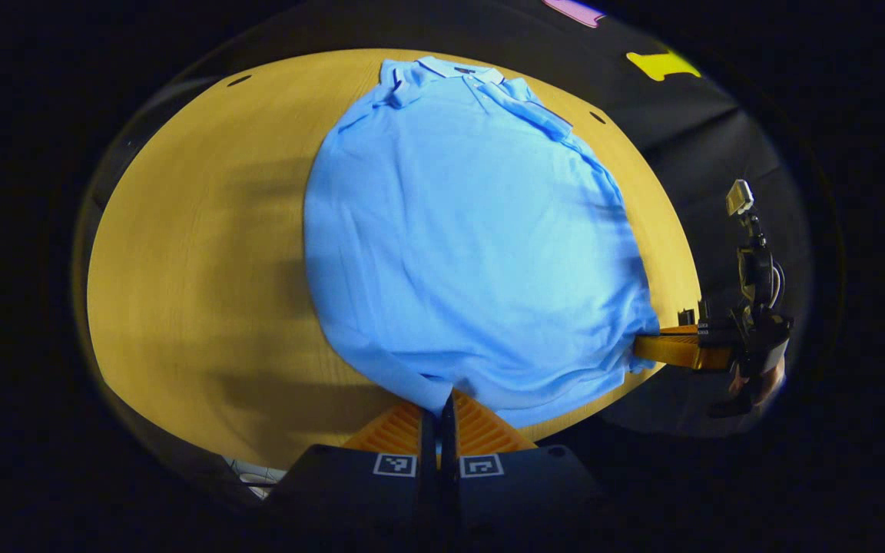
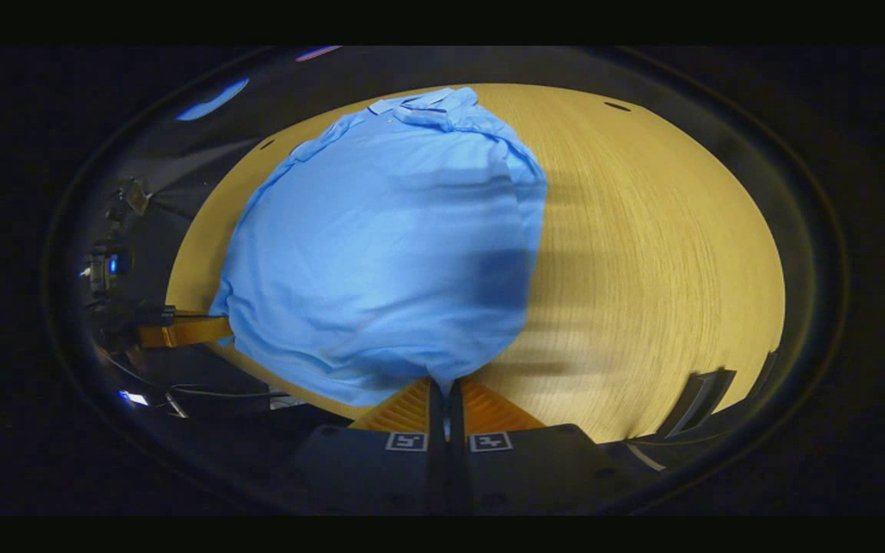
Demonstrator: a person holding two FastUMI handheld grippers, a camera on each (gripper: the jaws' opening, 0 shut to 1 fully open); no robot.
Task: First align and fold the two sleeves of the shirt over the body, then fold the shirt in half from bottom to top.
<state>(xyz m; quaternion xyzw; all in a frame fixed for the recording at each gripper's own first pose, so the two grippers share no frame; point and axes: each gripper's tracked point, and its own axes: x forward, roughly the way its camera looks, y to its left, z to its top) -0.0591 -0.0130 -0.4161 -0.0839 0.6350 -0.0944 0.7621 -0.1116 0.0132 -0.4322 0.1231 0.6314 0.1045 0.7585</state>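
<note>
Both tongs clamped on shirt (image 1: 465,253) hem corners: left tongs (image 1: 443,399), right tongs (image 2: 446,388); bare desk (image 2: 657,253) beside right edge.

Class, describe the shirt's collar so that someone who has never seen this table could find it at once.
Start at the wooden table, where a light blue polo shirt lies spread flat. Follow the shirt to its far end, away from the left gripper and right gripper pinching its hem. There sits the collar, the only part with folded flaps and a button placket.

Left gripper (image 1: 442,399) and right gripper (image 2: 446,388), jaws closed.
</note>
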